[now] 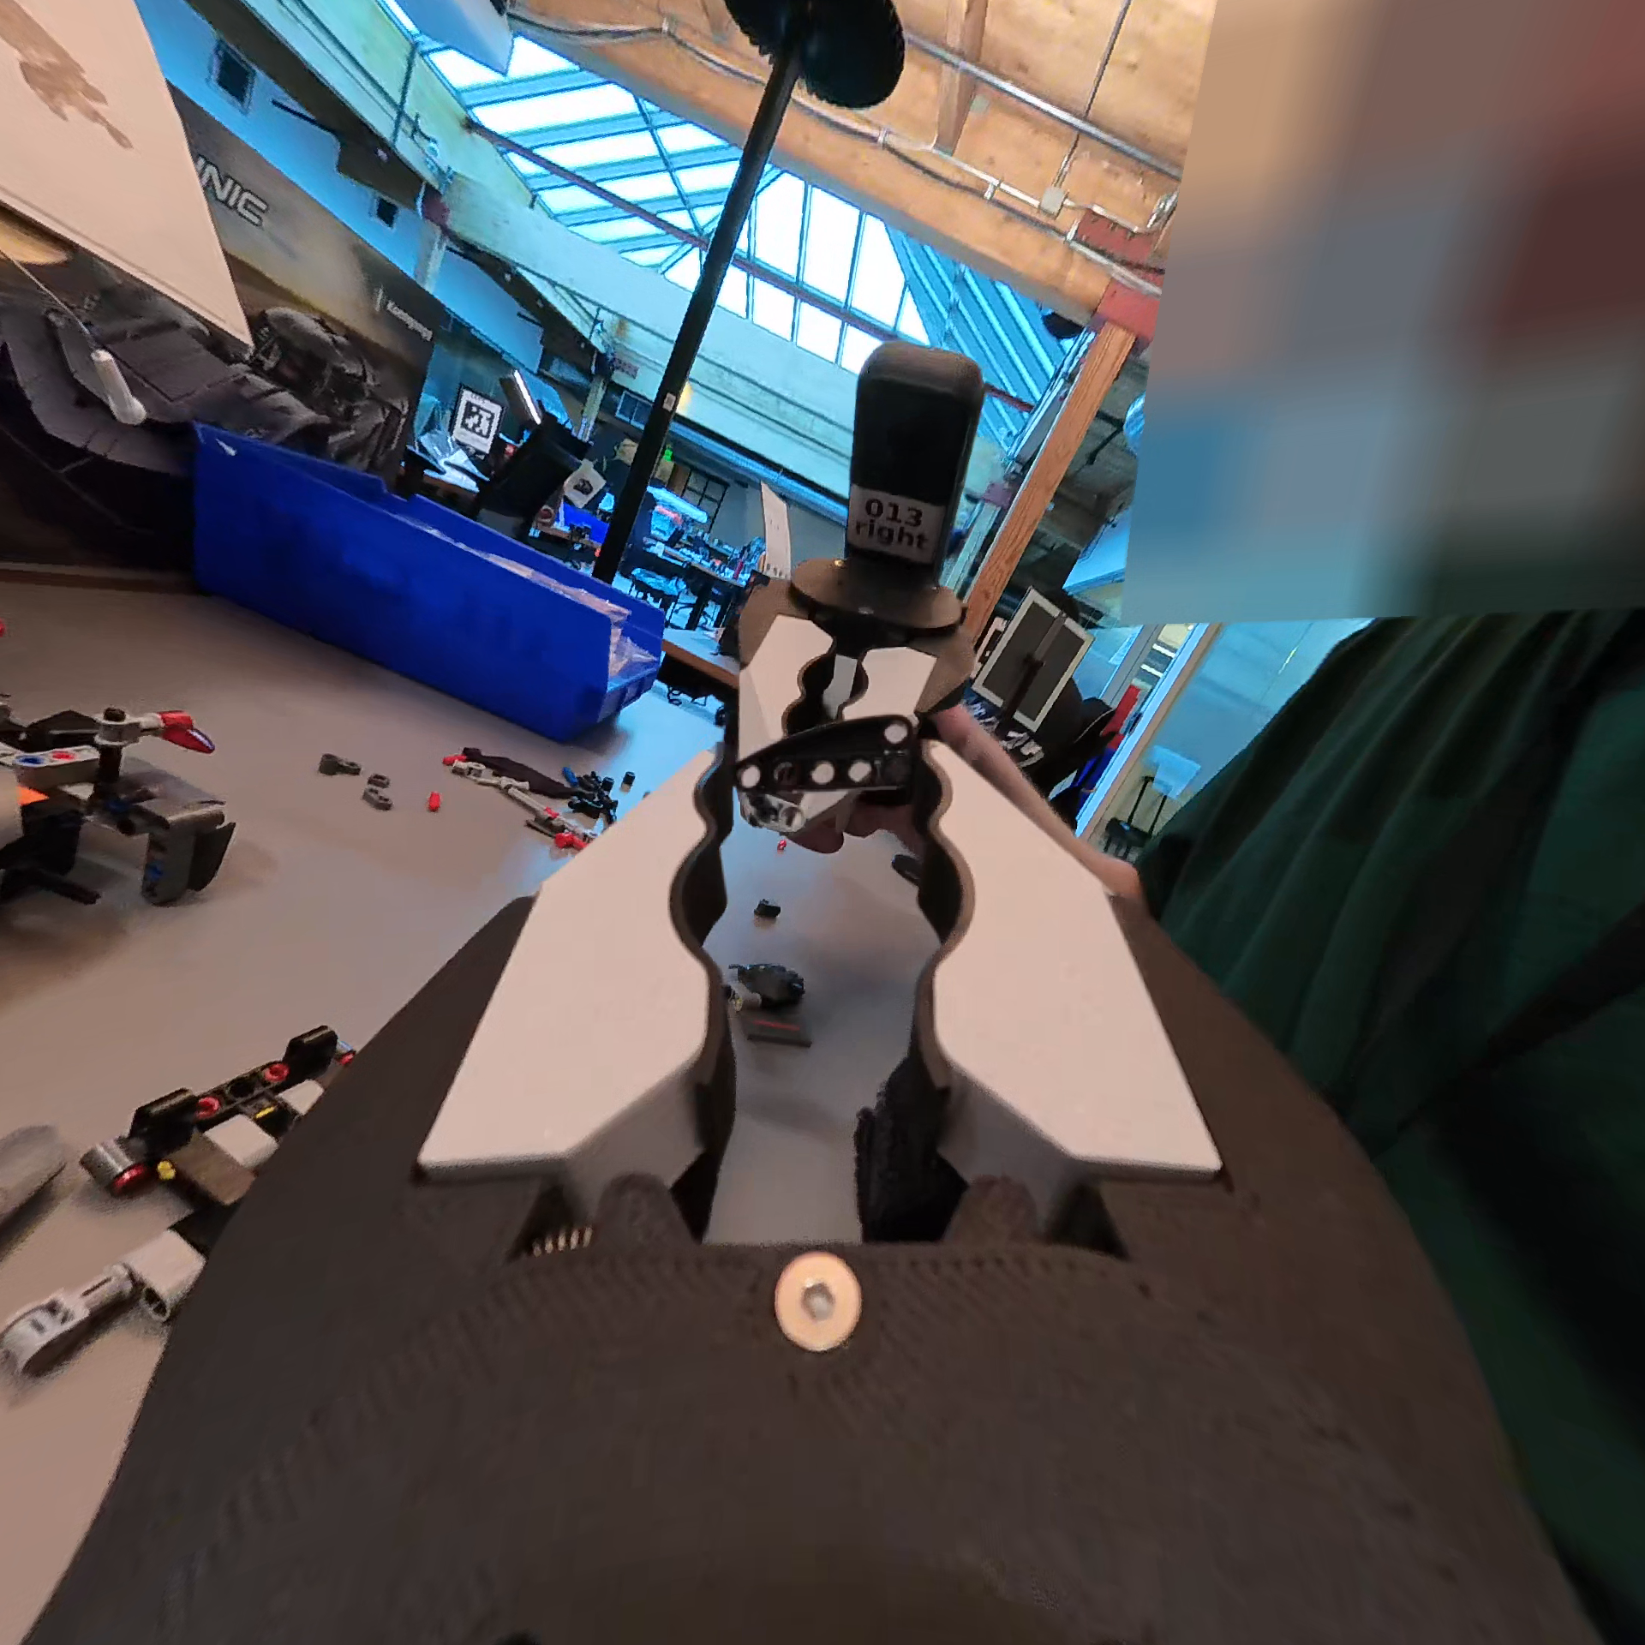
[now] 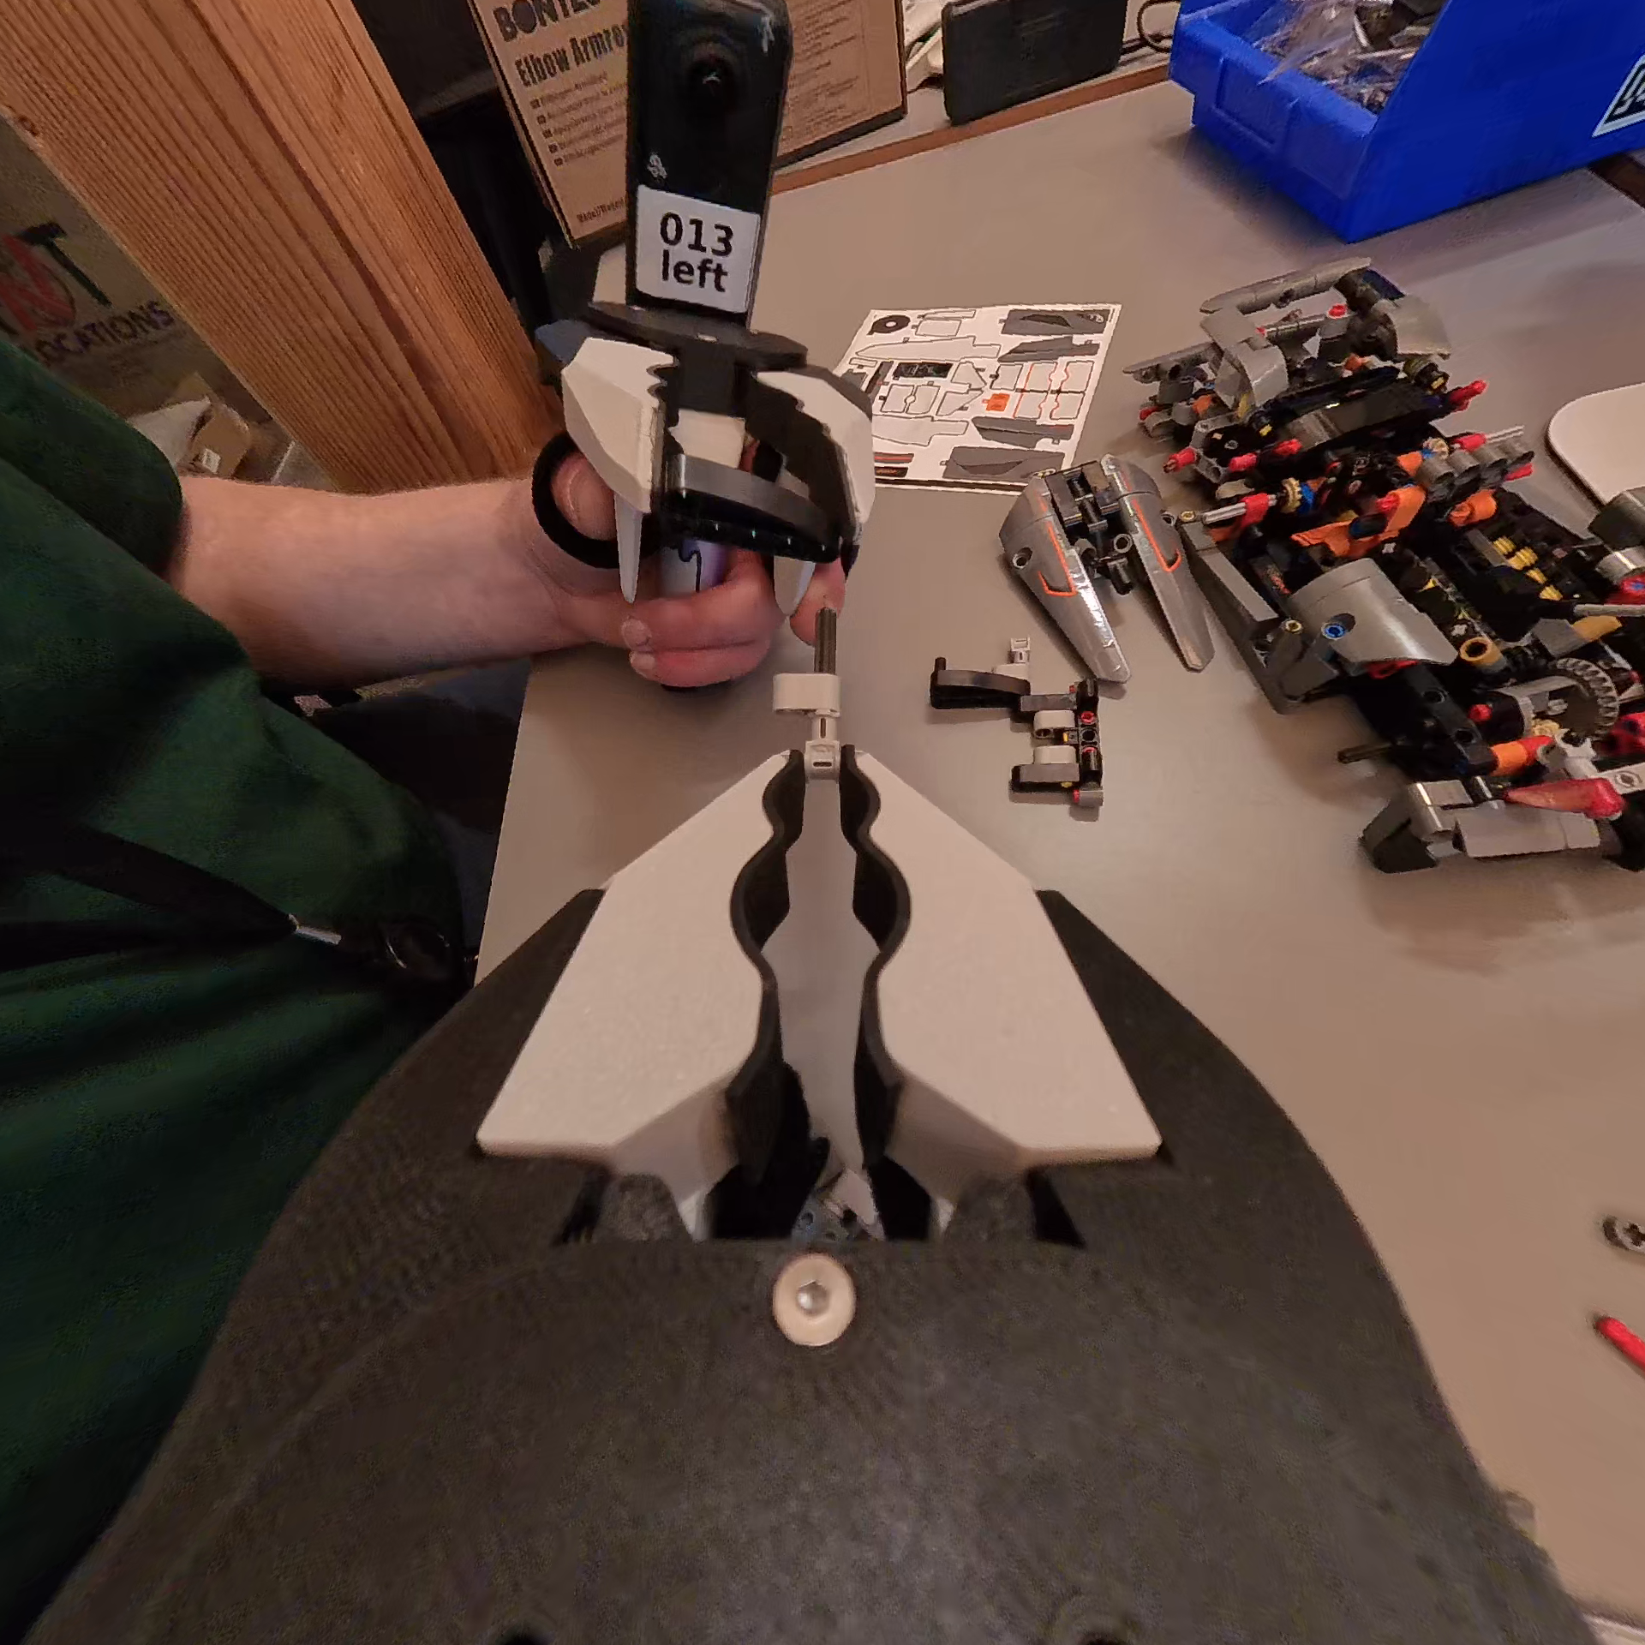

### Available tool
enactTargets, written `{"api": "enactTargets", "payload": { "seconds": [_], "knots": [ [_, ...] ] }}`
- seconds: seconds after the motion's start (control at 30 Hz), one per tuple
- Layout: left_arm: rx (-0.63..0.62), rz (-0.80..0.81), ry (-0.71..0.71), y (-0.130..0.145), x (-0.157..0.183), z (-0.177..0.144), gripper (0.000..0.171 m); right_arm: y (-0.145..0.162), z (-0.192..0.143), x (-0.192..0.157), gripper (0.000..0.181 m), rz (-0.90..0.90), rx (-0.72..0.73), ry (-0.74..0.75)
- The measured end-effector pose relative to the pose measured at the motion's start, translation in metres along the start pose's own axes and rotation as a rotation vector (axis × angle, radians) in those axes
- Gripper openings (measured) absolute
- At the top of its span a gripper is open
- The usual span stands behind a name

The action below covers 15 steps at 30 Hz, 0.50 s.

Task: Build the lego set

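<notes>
My left gripper [image 1: 823, 767] is shut on a black curved beam with holes [image 1: 832, 752], held across its fingertips above the grey table [image 2: 1157, 1113]. In the right wrist view the left gripper [image 2: 717, 583] hangs tips-down with the beam [image 2: 752, 525] between its fingers. My right gripper [image 2: 819, 757] is shut on a small light grey connector with a dark axle [image 2: 823, 690] pointing up toward the beam. The connector also shows in the left wrist view [image 1: 781, 810], just under the beam. The two parts are close; I cannot tell if they touch.
A partly built grey, black and orange car model [image 2: 1424, 570] lies at the right. Beside it are a grey winged sub-assembly [image 2: 1095, 561], a small black sub-assembly [image 2: 1050, 730] and a sticker sheet [image 2: 988, 392]. A blue bin [image 2: 1424, 107] stands behind. Loose pieces [image 1: 534, 792] are scattered. One gripper's finger ends stand about 5 centimeters off the other's.
</notes>
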<state>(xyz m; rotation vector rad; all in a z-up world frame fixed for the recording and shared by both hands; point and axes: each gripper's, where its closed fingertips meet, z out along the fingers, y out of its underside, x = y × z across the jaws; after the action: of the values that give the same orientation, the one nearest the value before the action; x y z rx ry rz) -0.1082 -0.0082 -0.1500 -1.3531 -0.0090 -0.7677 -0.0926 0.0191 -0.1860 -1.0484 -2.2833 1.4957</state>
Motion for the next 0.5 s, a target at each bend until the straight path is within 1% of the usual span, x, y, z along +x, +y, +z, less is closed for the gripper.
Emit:
{"api": "enactTargets", "payload": {
  "seconds": [0.4,0.5],
  "knots": [
    [0.145,-0.099,0.097,-0.019,0.004,-0.001,0.038,-0.016,0.008,0.000,0.006,0.037,0.001,-0.030],
    [0.157,-0.114,0.113,-0.019,0.004,-0.001,0.038,-0.017,0.011,0.002,0.005,0.048,-0.004,-0.030]
  ]
}}
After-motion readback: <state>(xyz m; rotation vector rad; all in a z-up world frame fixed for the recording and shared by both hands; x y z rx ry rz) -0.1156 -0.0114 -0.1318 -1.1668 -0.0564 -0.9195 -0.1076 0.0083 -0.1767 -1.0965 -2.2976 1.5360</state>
